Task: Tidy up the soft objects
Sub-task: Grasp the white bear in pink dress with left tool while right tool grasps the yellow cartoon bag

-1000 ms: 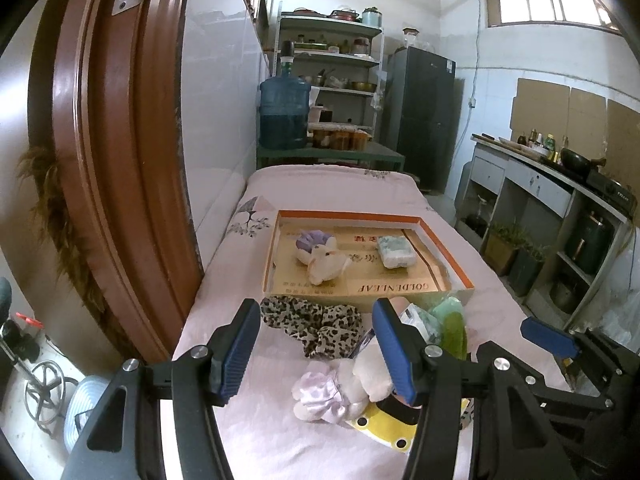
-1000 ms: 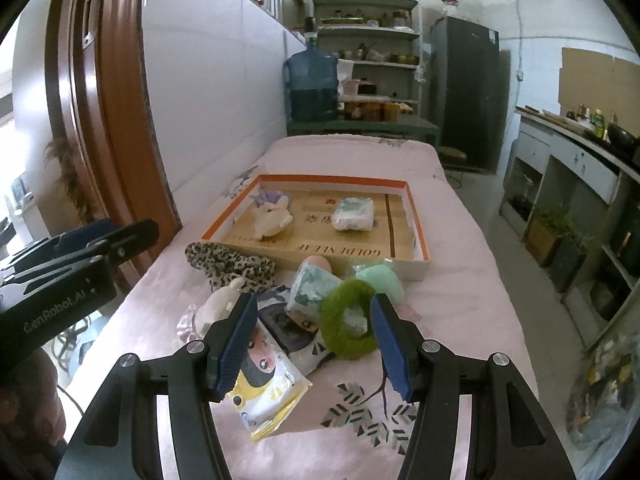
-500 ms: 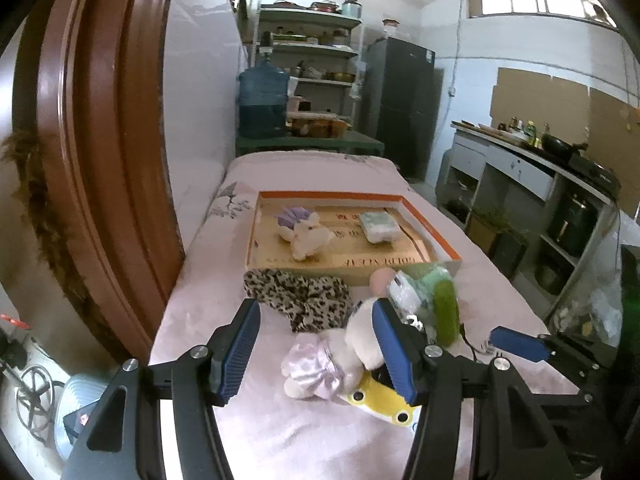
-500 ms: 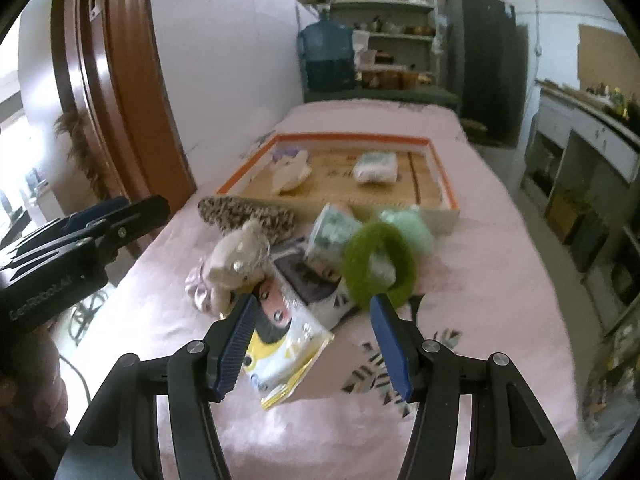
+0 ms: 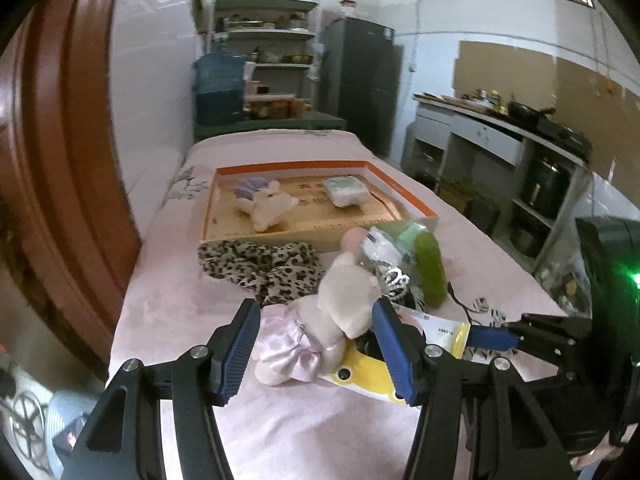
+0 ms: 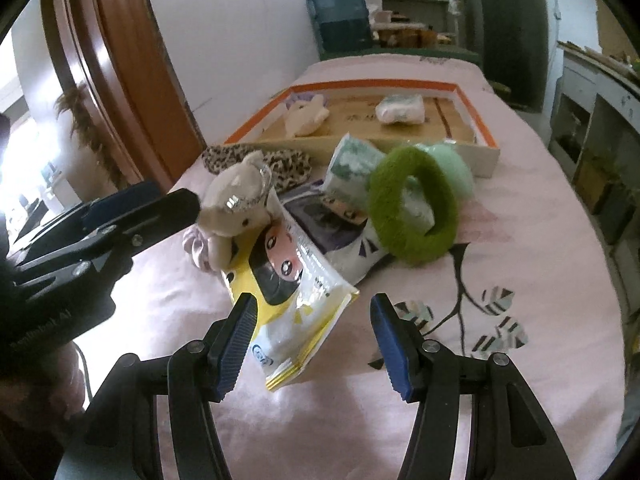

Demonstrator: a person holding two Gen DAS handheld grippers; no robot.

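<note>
A pile of soft things lies on the pink bedspread. In the left wrist view a white plush doll in a lilac dress lies between the jaws of my open left gripper; the pads stand apart from it. My open right gripper hovers over the near end of a yellow cartoon-face packet, which partly underlies the doll. A green fuzzy ring, a mint pad, a tissue pack and a leopard scrunchie lie behind.
An orange-rimmed cardboard tray behind the pile holds a white plush rabbit and a wrapped pack. A brown door frame stands left of the bed. A kitchen counter runs along the right.
Both grippers have sunk toward the pile and tipped further down. The doll now lies between the left jaws, and the yellow packet lies just ahead of the right jaws.
</note>
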